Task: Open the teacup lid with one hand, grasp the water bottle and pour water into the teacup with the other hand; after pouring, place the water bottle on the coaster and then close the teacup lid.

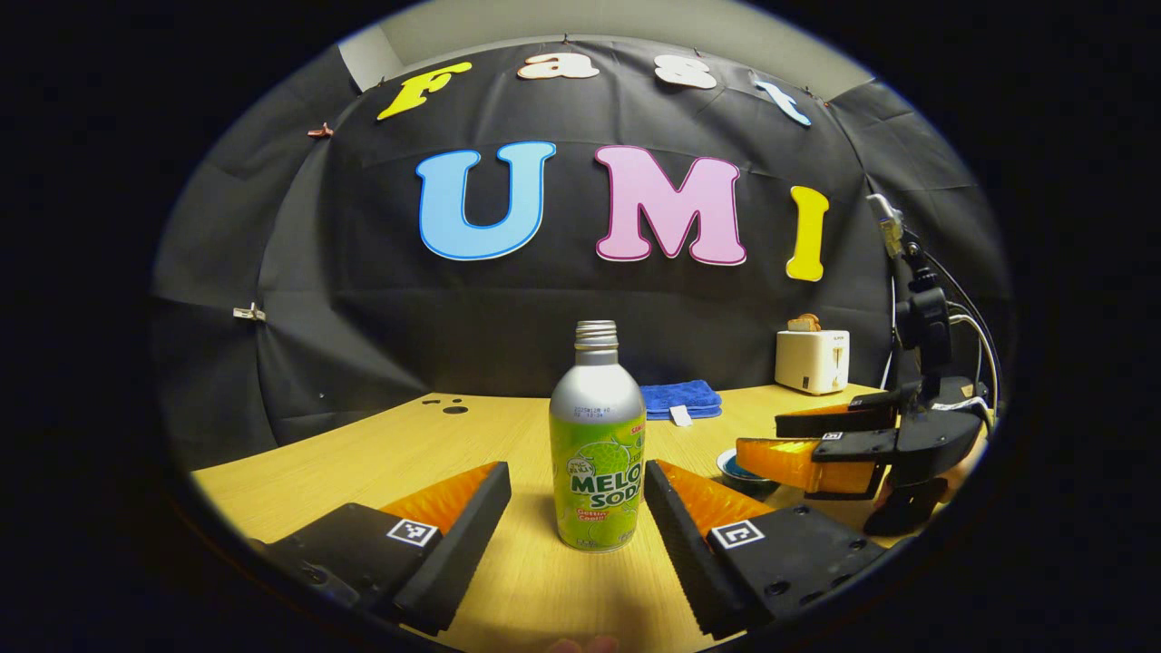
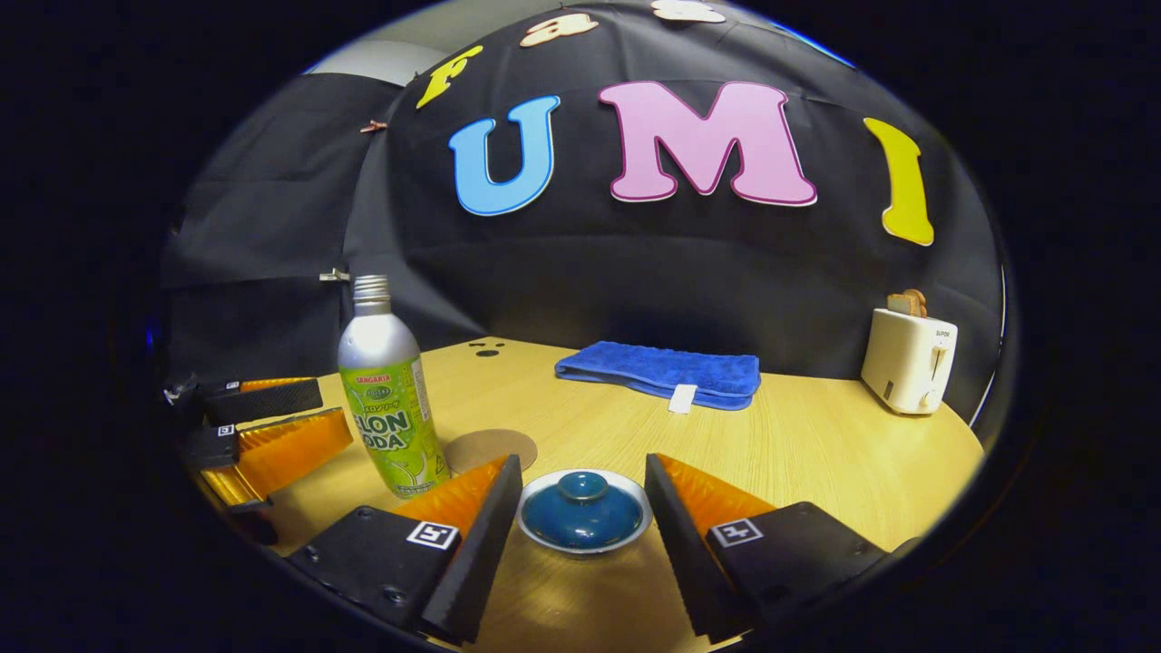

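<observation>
So far, nothing has been done. The lid (image 2: 583,508) is seen on the teacup (image 2: 585,535) at 6 o'clock, between the wide-open right tool (image 2: 580,499). The water bottle (image 1: 598,444) is framed, untouched, by the wide-open left tool (image 1: 576,494). The coaster (image 2: 490,448) is left bare.

My left claw (image 1: 576,512) low and level, fingers spread wide, my right claw (image 2: 580,521) likewise agape, fingers parted, both gripping nothing

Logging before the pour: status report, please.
Left gripper open around bottle. Right gripper open around lidded teacup. Coaster bare.
</observation>
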A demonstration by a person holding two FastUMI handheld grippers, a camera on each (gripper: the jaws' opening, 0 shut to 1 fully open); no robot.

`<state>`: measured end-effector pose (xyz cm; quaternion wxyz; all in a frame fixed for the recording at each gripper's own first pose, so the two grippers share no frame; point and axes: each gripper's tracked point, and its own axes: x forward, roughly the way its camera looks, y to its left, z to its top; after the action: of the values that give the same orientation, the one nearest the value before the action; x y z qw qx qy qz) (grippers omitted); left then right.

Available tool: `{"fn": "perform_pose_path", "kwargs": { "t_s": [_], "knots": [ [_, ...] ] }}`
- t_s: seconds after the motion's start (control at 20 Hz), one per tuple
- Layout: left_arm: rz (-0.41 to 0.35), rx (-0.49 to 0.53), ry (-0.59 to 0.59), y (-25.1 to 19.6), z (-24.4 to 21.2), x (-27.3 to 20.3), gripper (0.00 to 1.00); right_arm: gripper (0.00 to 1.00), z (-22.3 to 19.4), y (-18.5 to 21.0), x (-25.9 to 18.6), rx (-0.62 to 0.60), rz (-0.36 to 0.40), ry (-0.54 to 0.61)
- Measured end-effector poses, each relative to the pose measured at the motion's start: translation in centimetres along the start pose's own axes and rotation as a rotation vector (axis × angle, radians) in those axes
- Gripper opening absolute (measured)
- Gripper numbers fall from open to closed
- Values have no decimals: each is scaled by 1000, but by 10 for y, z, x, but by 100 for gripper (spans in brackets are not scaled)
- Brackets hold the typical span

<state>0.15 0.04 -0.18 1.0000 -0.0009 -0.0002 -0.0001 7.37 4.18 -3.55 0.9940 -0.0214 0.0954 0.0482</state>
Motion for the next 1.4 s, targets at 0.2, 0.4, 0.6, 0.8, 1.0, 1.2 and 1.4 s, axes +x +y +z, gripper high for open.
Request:
{"fn": "perform_pose_path", "kwargs": {
  "t_s": [0.2, 0.4, 0.6, 0.8, 1.0, 1.2, 1.4],
  "knots": [
    [0, 0, -1, 0, -1, 0, 94, 70, -3, -3, 7, -24, -30, 30],
    [-1, 0, 0, 1, 0, 1, 94, 40, -4, 1, 9, -46, -26, 36],
    [-1, 0, -1, 1, 0, 1, 94, 31, -4, 0, 8, -32, -19, 35],
    [-1, 0, -1, 1, 0, 1, 94, 31, 0, -3, 5, 36, -12, 3],
    [-1, 0, -1, 1, 0, 1, 94, 31, 4, 2, -2, 17, 14, -28],
    [-7, 0, 0, -1, 0, 2, 94, 31, 5, -10, -22, 39, 0, -61],
    [-24, 0, -2, -7, 0, 9, 94, 31, 10, -29, -49, 40, -38, -120]
  ]
}}
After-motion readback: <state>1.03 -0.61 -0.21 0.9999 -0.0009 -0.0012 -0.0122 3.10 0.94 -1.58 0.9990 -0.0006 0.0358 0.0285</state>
